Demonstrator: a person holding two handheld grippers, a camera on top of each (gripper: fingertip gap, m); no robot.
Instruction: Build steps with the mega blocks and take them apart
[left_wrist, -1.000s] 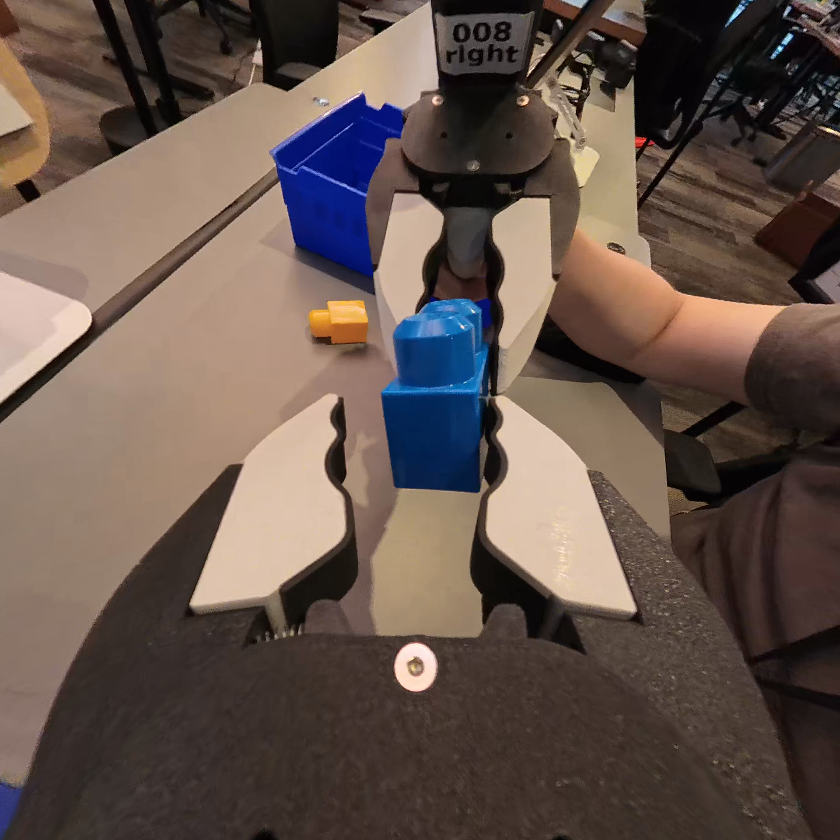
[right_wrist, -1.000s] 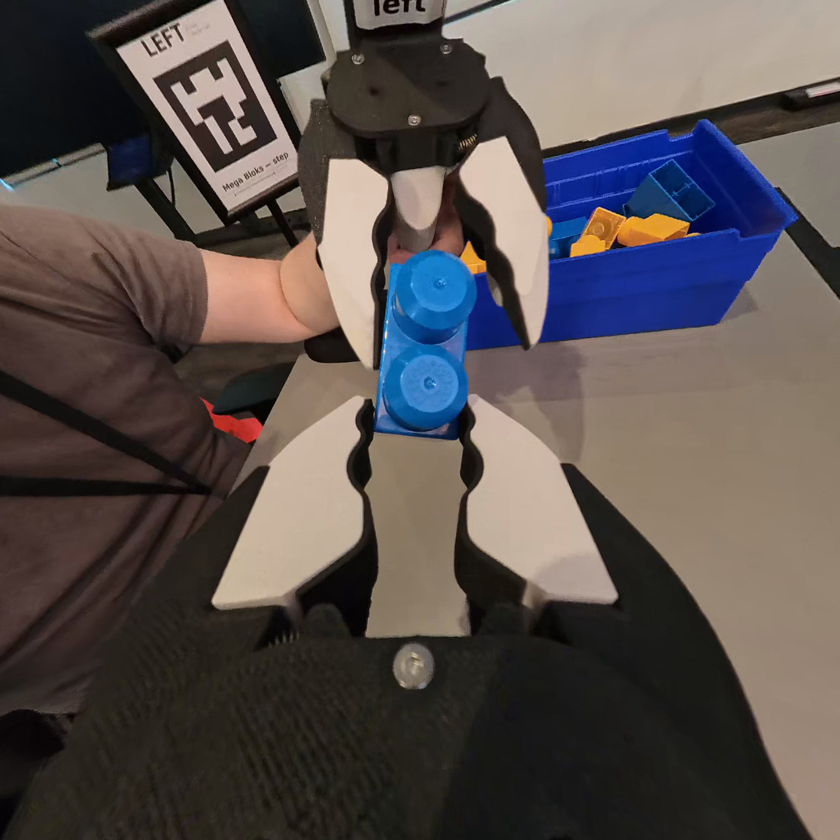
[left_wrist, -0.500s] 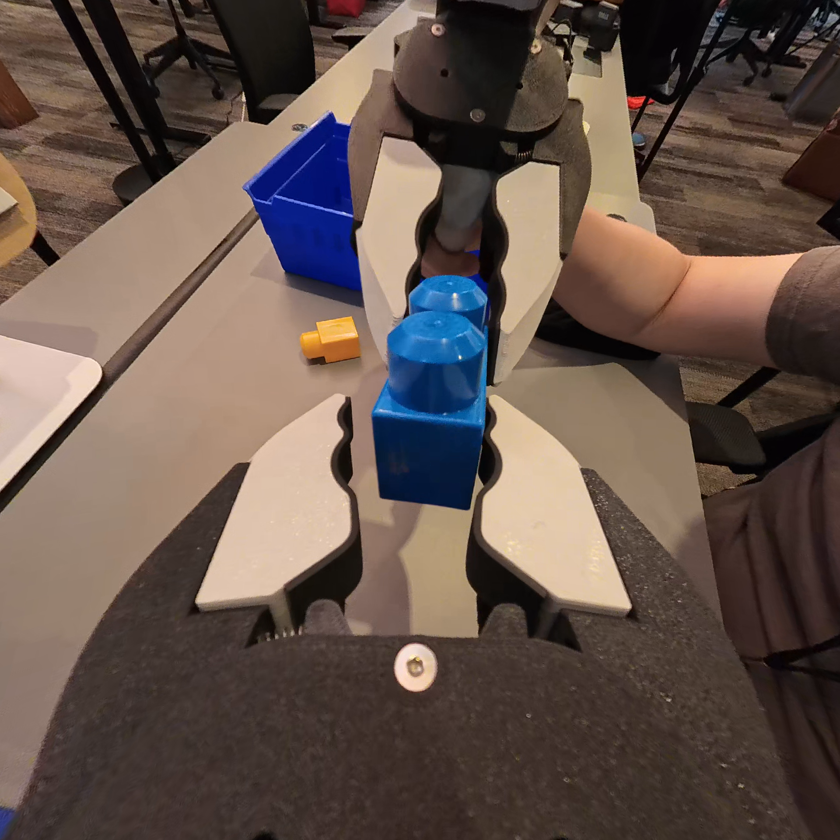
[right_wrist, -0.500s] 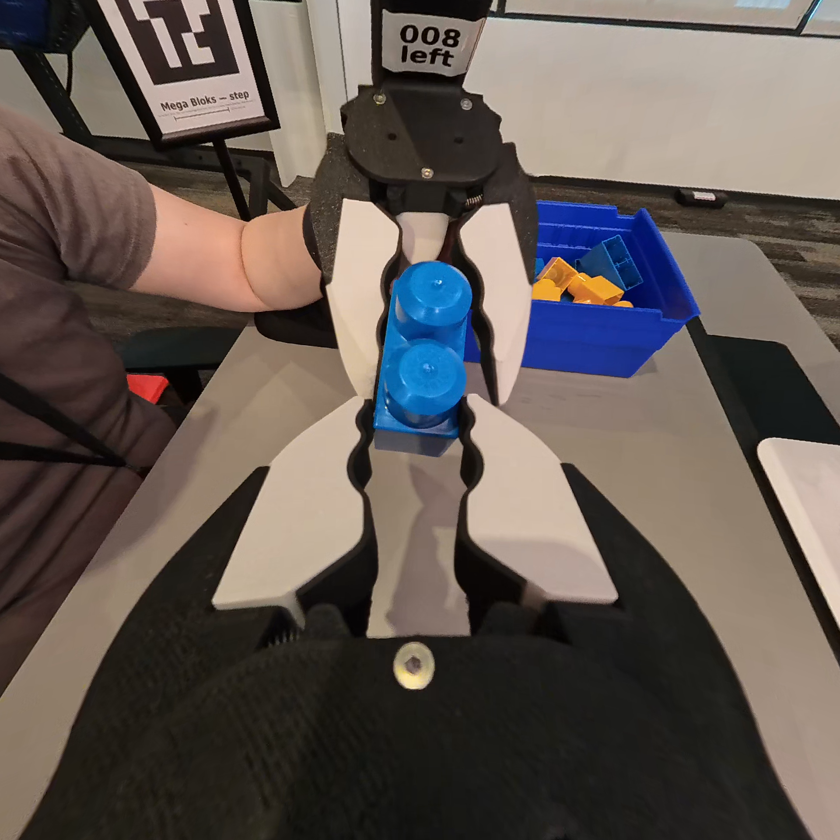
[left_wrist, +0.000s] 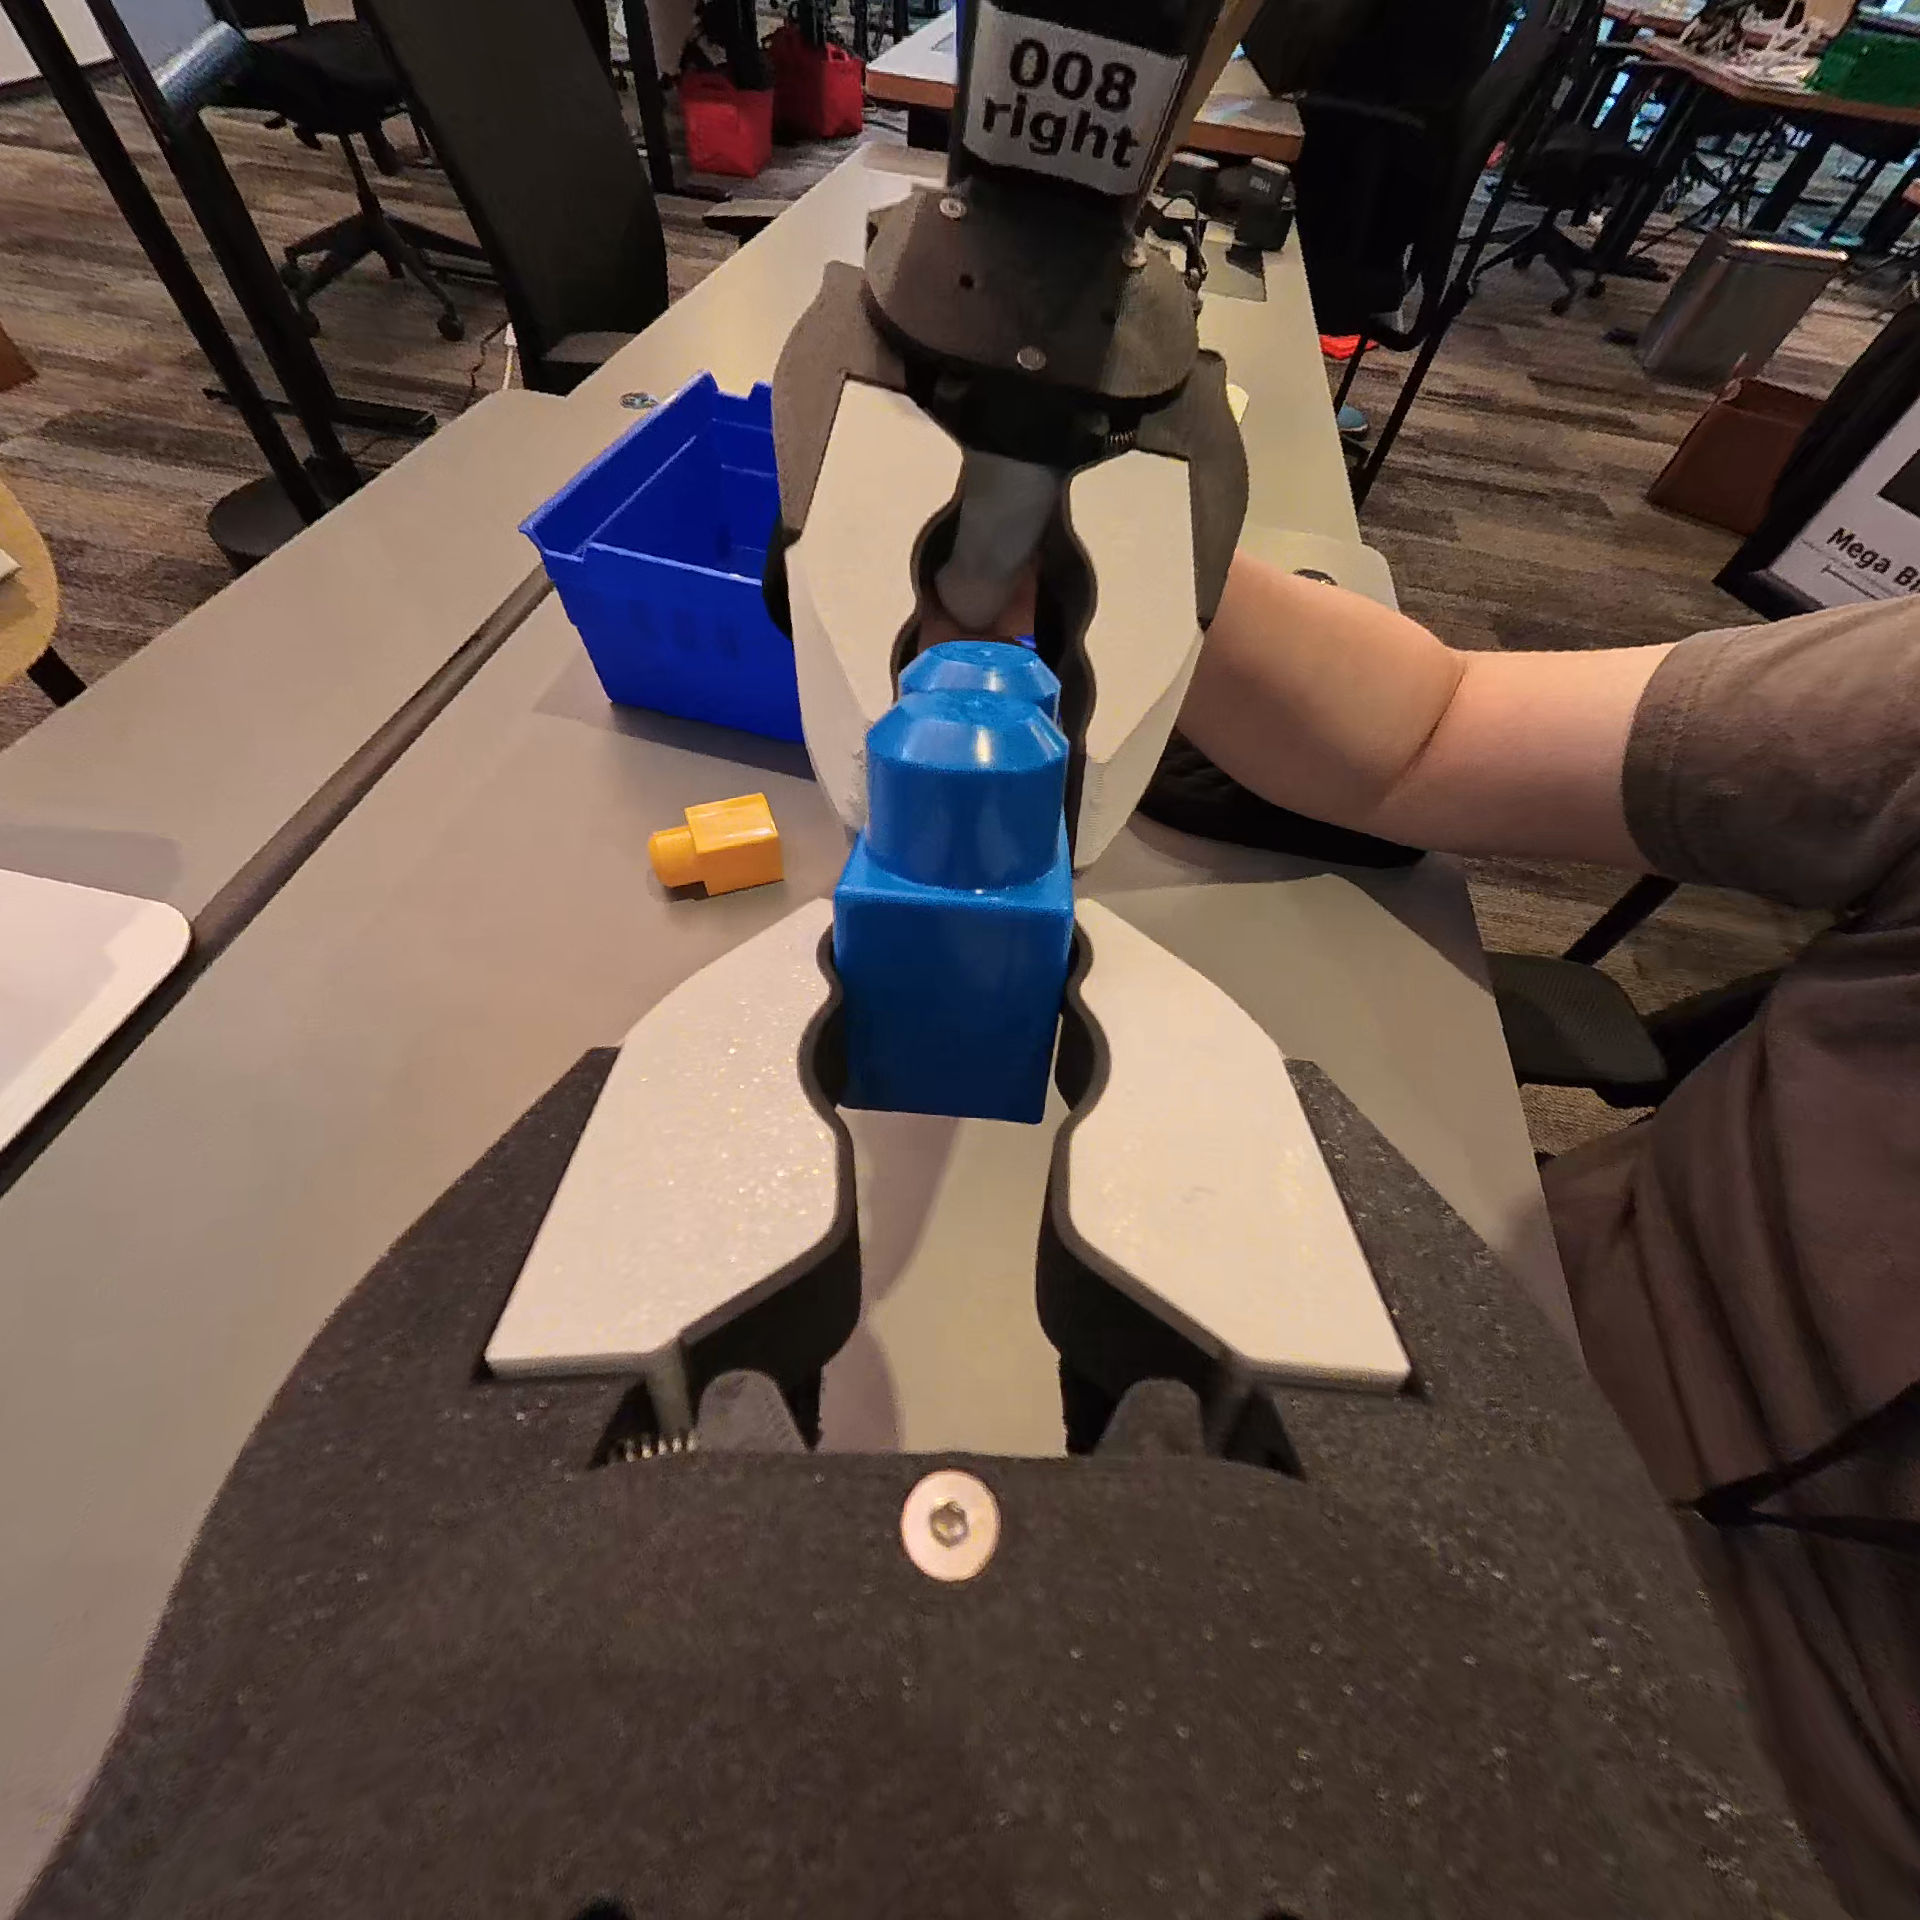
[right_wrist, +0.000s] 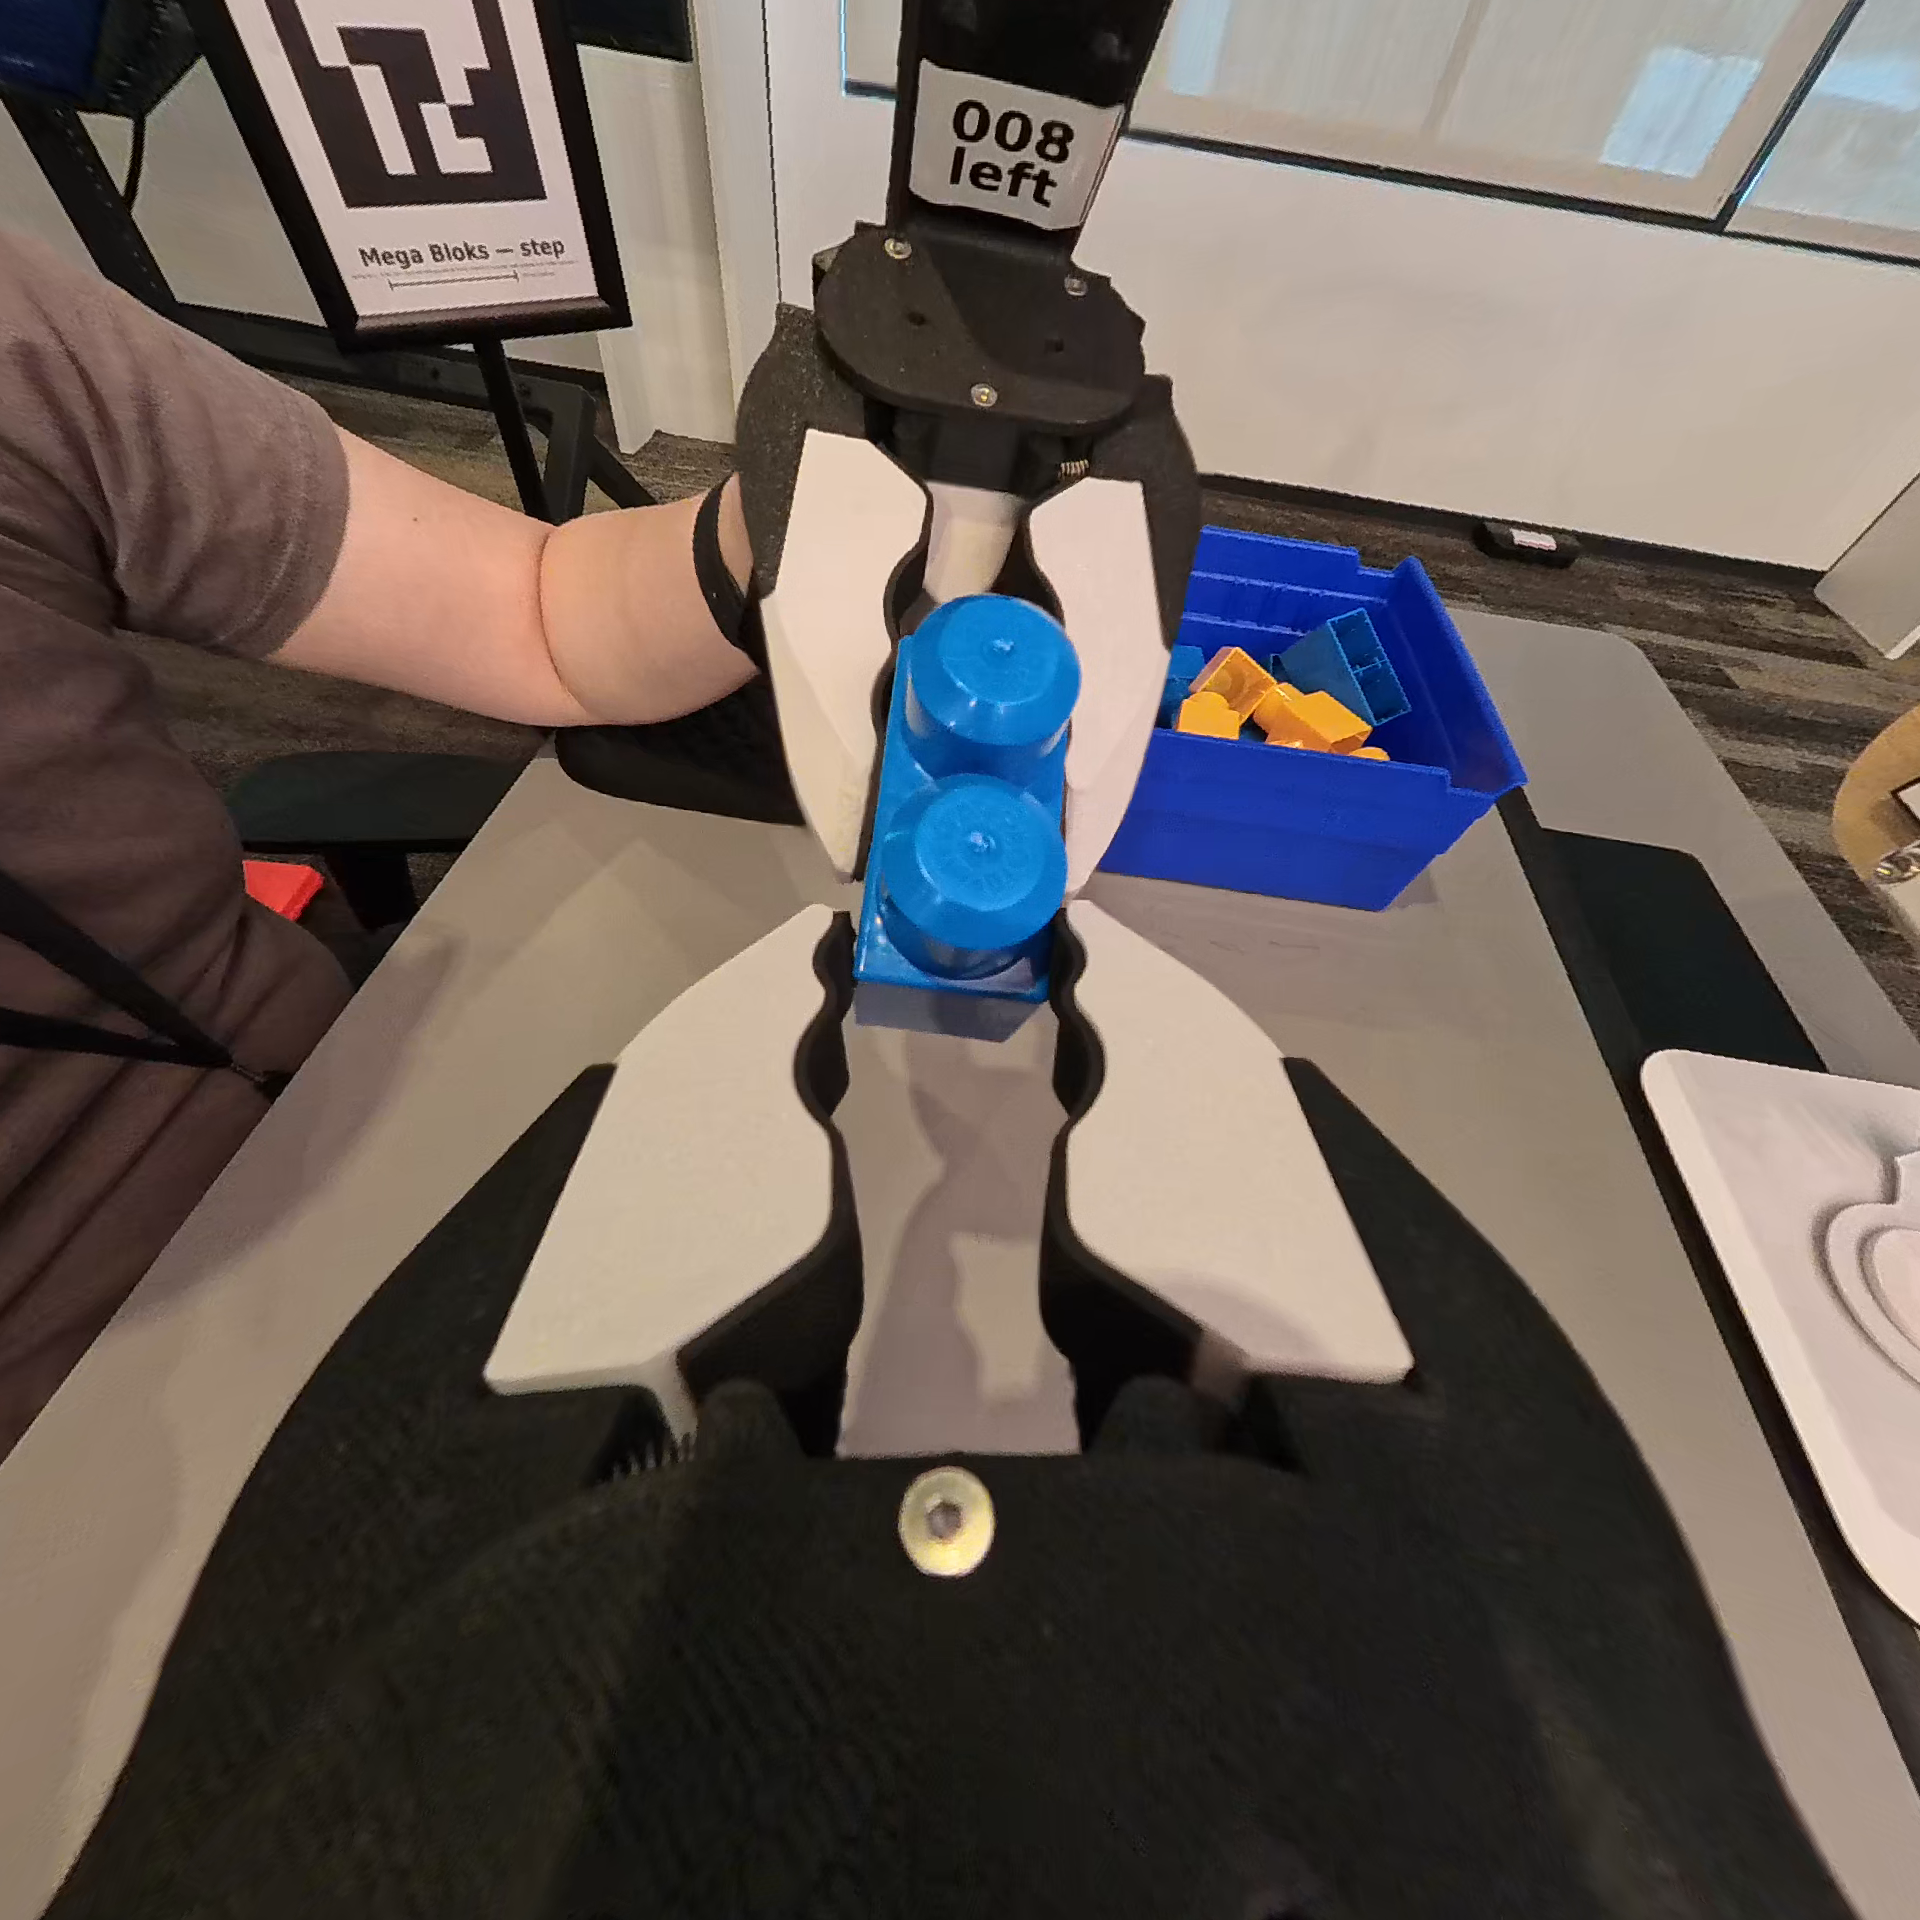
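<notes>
A blue two-stud mega block is held between both grippers, studs up, a little above the grey table. My left gripper is shut on its near end. My right gripper faces it and is shut on the far end. In the right wrist view the same block lies between my right gripper and the left gripper. A small orange block lies on its side on the table, left of the blue block.
A blue bin with several orange and blue blocks stands on the table beyond the grippers; it also shows in the left wrist view. A white tray lies at the table's side. A person's arm and a sign stand are nearby. Left and right tips are no more than a few centimetres apart.
My left gripper's jaws have closed onto the near end of the blue block, which the right gripper held throughout. Both grippers and the block have risen slightly off the table.
</notes>
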